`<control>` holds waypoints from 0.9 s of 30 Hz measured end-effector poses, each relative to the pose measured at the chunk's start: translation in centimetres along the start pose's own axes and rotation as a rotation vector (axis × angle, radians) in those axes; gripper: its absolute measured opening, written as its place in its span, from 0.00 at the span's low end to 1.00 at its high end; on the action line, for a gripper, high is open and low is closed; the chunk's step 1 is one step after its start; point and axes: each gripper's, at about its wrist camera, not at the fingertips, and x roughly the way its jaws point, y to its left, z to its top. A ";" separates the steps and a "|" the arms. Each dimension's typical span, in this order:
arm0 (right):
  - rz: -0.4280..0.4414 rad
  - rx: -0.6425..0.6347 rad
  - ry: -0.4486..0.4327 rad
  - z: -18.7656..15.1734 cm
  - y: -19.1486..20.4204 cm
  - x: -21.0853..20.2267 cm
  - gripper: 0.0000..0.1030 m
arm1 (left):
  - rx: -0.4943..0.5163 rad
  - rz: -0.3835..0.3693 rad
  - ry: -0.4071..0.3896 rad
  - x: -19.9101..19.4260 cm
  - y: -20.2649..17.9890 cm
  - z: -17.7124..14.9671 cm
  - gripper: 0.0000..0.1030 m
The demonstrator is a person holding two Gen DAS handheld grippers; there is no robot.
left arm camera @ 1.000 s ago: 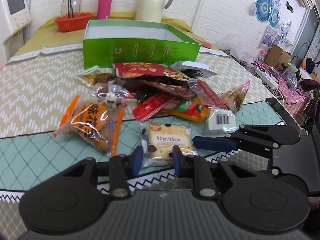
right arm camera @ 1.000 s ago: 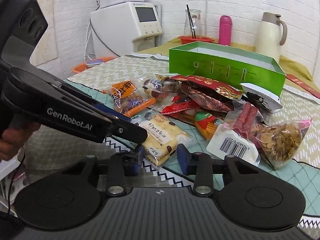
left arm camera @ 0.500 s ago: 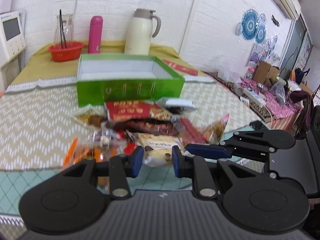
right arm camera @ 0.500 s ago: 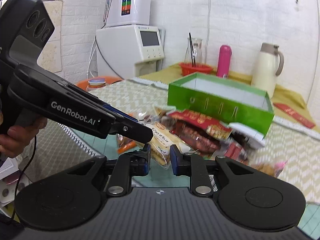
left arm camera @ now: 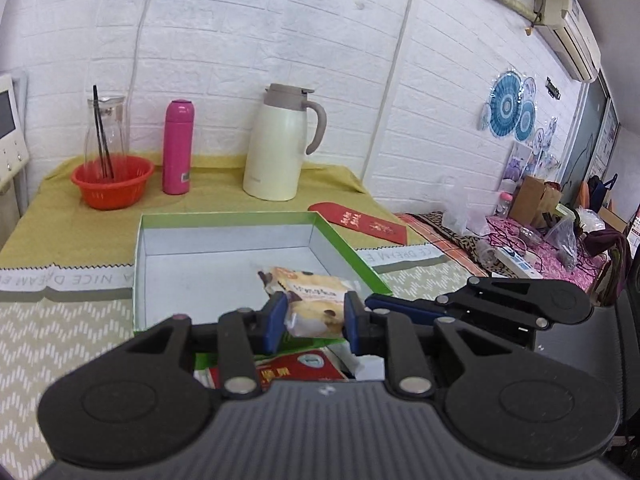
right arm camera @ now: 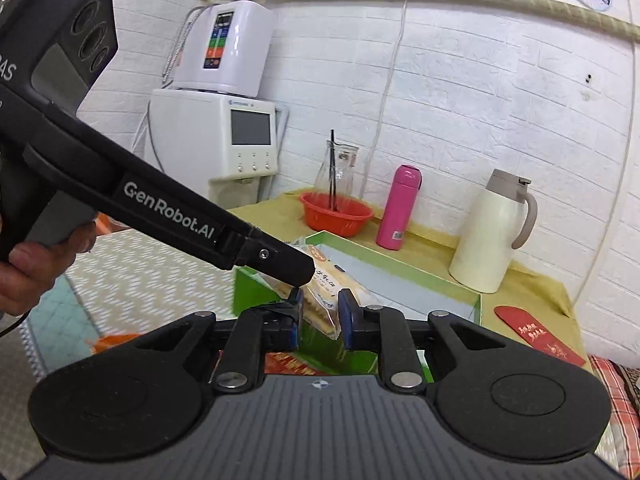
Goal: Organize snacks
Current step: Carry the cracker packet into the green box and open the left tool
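One biscuit packet (left arm camera: 313,304) is hanging above the near edge of the open green box (left arm camera: 160,280), and I am pinching it with both tongs. My left tongs (left arm camera: 314,322) are clamped on its near end; my right tongs (right arm camera: 319,320), having just been closing, are gripping it as well. Behind the box, a cream jug (left arm camera: 276,144), pink flask (left arm camera: 178,146) and red basket (left arm camera: 112,180) are standing on the bench (left arm camera: 48,320).
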 end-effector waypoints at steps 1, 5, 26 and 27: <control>-0.003 -0.004 0.001 0.0 -0.4 0.7 0.33 | 0.004 0.005 0.003 0.8 0.2 0.3 0.19; -0.014 -0.019 0.025 -0.4 -1.5 3.7 0.33 | 0.006 0.024 0.027 4.0 1.5 1.2 0.19; 0.020 0.073 0.127 -1.6 -3.2 9.1 1.00 | -0.098 0.158 0.034 7.8 5.7 0.6 0.72; 0.012 0.080 0.136 -1.6 -3.2 9.0 1.00 | -0.092 0.168 0.037 7.7 5.6 0.5 0.72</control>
